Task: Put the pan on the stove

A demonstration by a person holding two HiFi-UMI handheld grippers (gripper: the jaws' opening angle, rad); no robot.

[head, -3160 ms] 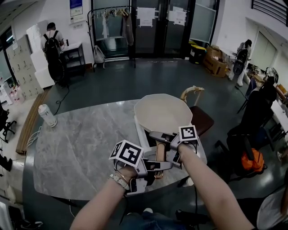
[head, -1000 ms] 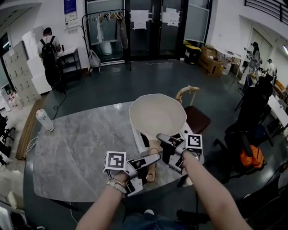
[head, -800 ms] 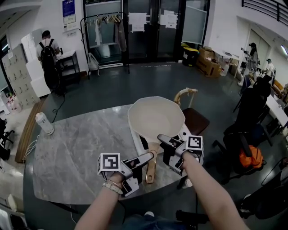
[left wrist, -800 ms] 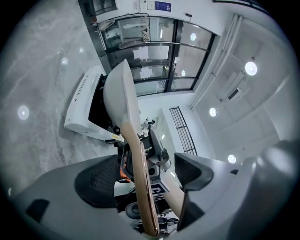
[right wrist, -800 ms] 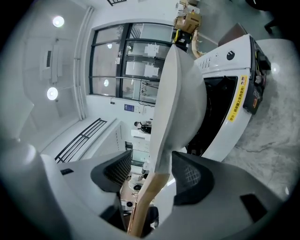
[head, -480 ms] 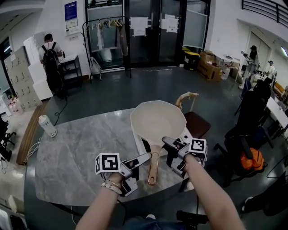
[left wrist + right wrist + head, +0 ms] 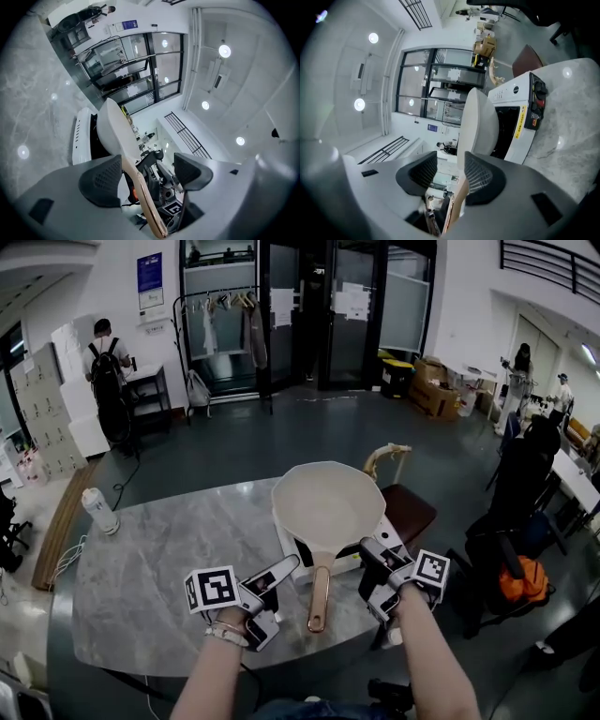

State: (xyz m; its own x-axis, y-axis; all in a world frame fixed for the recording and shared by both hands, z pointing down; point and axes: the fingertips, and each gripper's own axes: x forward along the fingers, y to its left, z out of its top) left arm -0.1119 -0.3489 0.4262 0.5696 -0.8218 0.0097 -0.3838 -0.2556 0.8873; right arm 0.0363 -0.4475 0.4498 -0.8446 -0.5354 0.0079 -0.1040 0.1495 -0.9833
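Note:
The cream pan (image 7: pixel 326 505) sits on the white stove (image 7: pixel 292 557), its copper handle (image 7: pixel 318 601) pointing toward me over the marble table (image 7: pixel 159 549). My left gripper (image 7: pixel 268 581) hovers left of the handle, open, touching nothing. In the left gripper view the pan (image 7: pixel 115 126), the stove (image 7: pixel 82 136) and the handle (image 7: pixel 140 197) lie beyond the open left gripper (image 7: pixel 145 173). My right gripper (image 7: pixel 369 560) is right of the handle and apart from it. Its jaws are closing with nothing pressed between them; the right gripper (image 7: pixel 450 176) faces the pan (image 7: pixel 480 122) and the stove (image 7: pixel 525 117).
A white bottle (image 7: pixel 100 510) stands at the table's far left corner. A brown chair (image 7: pixel 405 507) is just behind the stove. The table's near edge runs below my grippers. People, an orange bag (image 7: pixel 517 577) and boxes fill the room around.
Both grippers were shut on the pan handle earlier; they have let go and drawn back and apart. The pan stays on the stove.

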